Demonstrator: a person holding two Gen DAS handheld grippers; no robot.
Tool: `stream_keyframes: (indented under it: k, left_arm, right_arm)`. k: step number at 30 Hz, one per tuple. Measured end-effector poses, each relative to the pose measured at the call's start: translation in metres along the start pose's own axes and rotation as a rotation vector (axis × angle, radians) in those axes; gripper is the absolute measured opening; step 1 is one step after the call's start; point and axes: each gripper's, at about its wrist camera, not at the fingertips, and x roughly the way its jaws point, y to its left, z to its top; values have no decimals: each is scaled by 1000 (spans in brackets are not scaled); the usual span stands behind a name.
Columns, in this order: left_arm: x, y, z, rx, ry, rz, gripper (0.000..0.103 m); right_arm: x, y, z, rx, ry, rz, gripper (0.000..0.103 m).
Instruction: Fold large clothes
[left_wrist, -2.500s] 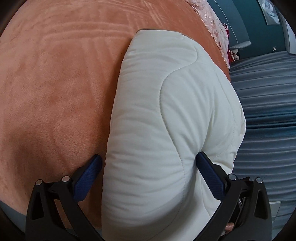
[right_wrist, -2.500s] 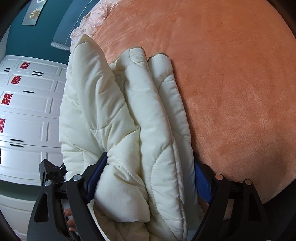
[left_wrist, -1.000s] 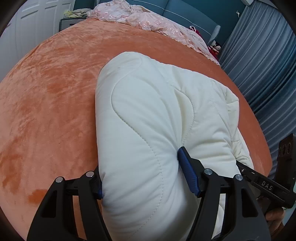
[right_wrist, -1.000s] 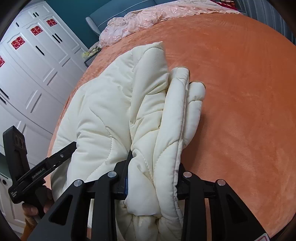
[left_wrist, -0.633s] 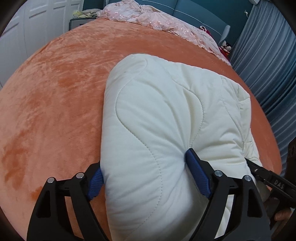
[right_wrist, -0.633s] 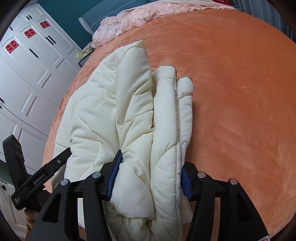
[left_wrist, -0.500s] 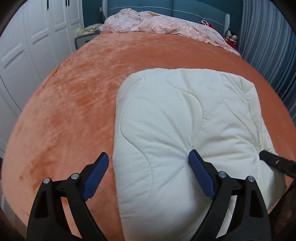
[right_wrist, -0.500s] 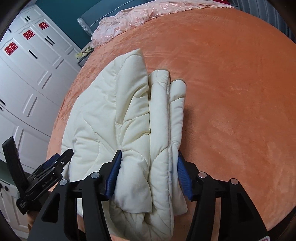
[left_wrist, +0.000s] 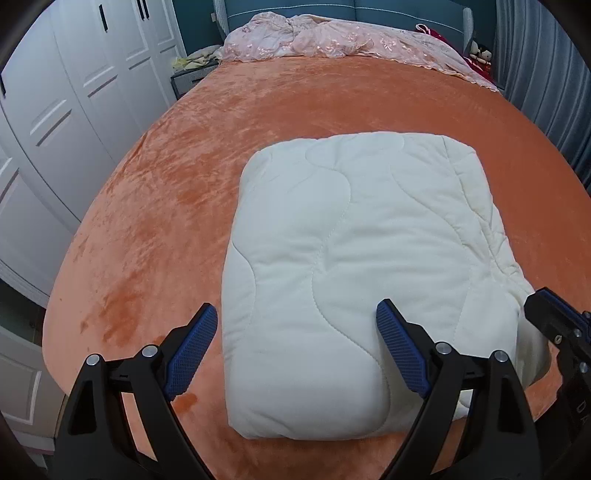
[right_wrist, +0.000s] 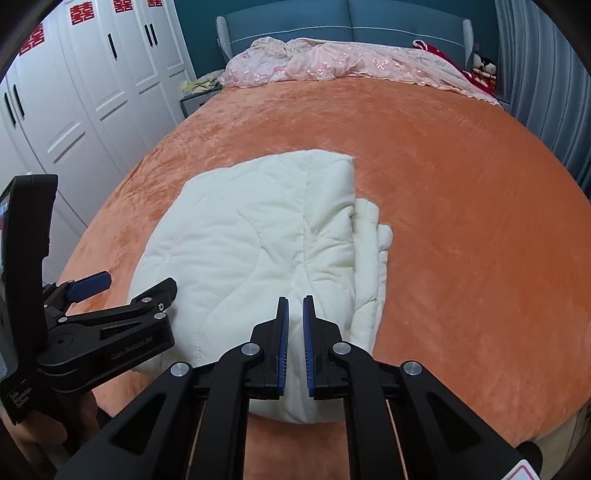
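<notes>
Left wrist view. Folded cream quilted garment (left_wrist: 369, 266) lying flat on orange plush bedspread (left_wrist: 155, 206), near the bed's near edge, wavy stitch lines across its top. Left gripper (left_wrist: 295, 349) above the near end of the bundle, jaws spread wide, blue pads (left_wrist: 190, 349) on either side; left pad over bare bedspread, right pad over the cloth; nothing clamped. Right gripper (left_wrist: 561, 332) visible only in part at the right edge, beside the bundle's near right corner. Loose layered edges along the bundle's right side. Pink lace cover (left_wrist: 343, 38) heaped at the far end of the bed, against a teal headboard (left_wrist: 332, 8). White wardrobe doors (left_wrist: 74, 92) to the left, grey-blue curtain (left_wrist: 546, 74) to the right.

Right wrist view. Same garment (right_wrist: 251, 251) on the bedspread (right_wrist: 480, 221), thick fold uppermost, thinner layers stepping out along its right edge. Right gripper (right_wrist: 294, 347) over the near end of the bundle, jaws almost together, only a narrow slit between the blue pads (right_wrist: 282, 347); cream cloth seen through the slit, whether pinched or merely behind cannot be told. Left gripper (right_wrist: 129, 284) at the left, spread apart over the bundle's near left corner, gripping nothing. Pink lace cover (right_wrist: 351, 62), headboard (right_wrist: 351, 27), wardrobe doors (right_wrist: 92, 85) with red paper cut-outs (right_wrist: 81, 13), and curtain (right_wrist: 546, 74) beyond.
</notes>
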Motion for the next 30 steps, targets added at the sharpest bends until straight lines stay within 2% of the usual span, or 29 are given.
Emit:
stream_keyframes:
  k: [11,17,30]
  left_arm:
    - [23,-10,-11,-16,40,12,87]
    - [32,-14,-17,-8,38,29,89]
    - [47,-21,-24,3,2,71,94]
  right_arm:
    - [44,1,-18,-14,102,-44,3]
    - [58,0,-23,-18,120,-55,2]
    - [75,-11,-26,9,117,-16,0]
